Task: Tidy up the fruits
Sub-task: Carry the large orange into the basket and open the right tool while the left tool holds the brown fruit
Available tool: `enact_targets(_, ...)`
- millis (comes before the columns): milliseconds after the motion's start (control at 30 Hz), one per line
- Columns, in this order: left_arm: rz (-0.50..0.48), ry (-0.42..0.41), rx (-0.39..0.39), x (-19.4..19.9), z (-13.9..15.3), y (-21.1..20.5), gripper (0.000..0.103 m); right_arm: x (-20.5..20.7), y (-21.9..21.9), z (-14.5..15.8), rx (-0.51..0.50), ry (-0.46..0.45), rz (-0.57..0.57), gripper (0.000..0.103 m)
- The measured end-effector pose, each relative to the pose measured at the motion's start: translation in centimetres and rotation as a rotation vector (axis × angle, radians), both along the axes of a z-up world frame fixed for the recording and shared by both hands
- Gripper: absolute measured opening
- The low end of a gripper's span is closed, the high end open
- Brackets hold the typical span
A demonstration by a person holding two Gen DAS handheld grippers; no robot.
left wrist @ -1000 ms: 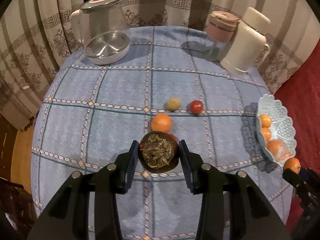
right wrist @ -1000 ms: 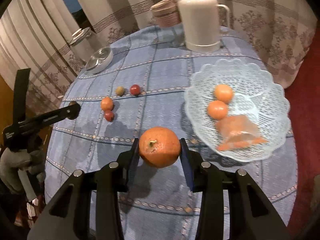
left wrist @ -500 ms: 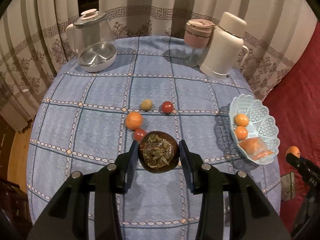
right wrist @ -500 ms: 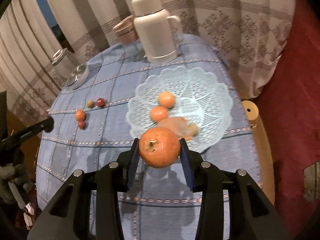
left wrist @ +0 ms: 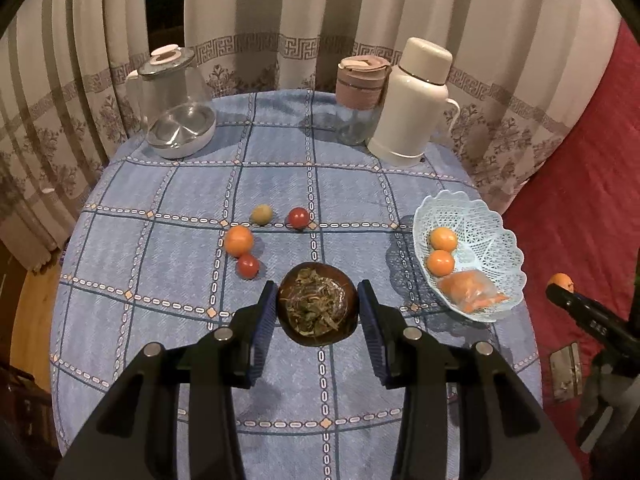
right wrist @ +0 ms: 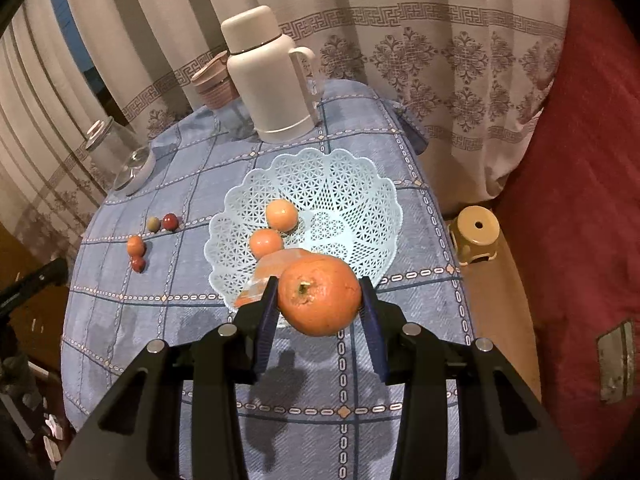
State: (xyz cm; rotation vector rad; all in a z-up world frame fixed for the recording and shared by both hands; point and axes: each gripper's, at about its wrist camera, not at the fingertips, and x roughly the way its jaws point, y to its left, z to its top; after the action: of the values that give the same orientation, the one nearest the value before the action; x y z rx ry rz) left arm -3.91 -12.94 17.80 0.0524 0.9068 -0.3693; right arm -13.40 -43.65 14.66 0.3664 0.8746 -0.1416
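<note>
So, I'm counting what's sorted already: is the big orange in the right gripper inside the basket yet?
Not yet. The big orange is clamped in the right gripper, held in front of the basket's near rim.

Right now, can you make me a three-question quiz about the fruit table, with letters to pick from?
1. Where is the white flask?
A. at the far edge of the table, beside the pink-lidded jar
B. inside the basket
C. on the floor

2. How many loose fruits lie on the tablecloth?
A. one
B. four
C. nine

3. What is the right gripper doing?
A. standing open and empty
B. clamping a spoon
C. clamping an orange

Answers:
1 A, it stands beside the jar by the curtain.
2 B, two red, one orange, one greenish.
3 C, both pads press the orange in front of the basket.
</note>
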Motion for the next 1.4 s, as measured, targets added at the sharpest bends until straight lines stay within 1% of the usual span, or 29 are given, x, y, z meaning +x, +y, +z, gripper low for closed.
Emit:
enact_targets(133, 0.012, -0.007, -0.001, -0.8, 0.4, 0.4, 0.041, 0.3, 0.4, 0.0, 0.009, -0.006, 0.018, 0.04)
enact_targets(333, 0.032, -0.008, 0.008, -1.8, 0.7, 1.0, 0.041, 1.6, 1.7, -1.1, 0.038, 0.005, 0.063, 0.04)
enact_targets(500, 0.047, -0.01, 0.009, -2.2, 0.9, 1.4, 0.041, 3.3, 2.9, -2.6, 0.019, 0.032, 0.108, 0.04)
enact_targets(633, 0.054, -0.01, 0.011, -2.4, 1.0, 1.5, 0.041, 4.6, 3.5, -4.4, -0.001, 0.072, 0.132, 0.04)
enact_targets(800, 0.061, -0.01, 0.014, -2.5, 1.1, 1.6, 0.041, 5.3, 3.2, -6.1, -0.012, 0.101, 0.129, 0.04)
enact_targets(933, 0.056, -0.01, 0.015, -2.5, 1.1, 1.6, 0.041, 6.1, 2.7, -7.0, -0.046, 0.114, 0.12, 0.04)
enact_targets(1133, 0.034, -0.008, 0.01, -2.3, 0.9, 1.0, 0.041, 7.0, 1.5, -7.6, -0.08, 0.14, 0.095, 0.04)
enact_targets(1400, 0.006, -0.003, 0.007, -1.9, 0.7, -0.5, 0.041, 6.2, 0.2, -7.2, -0.059, 0.138, 0.058, 0.041)
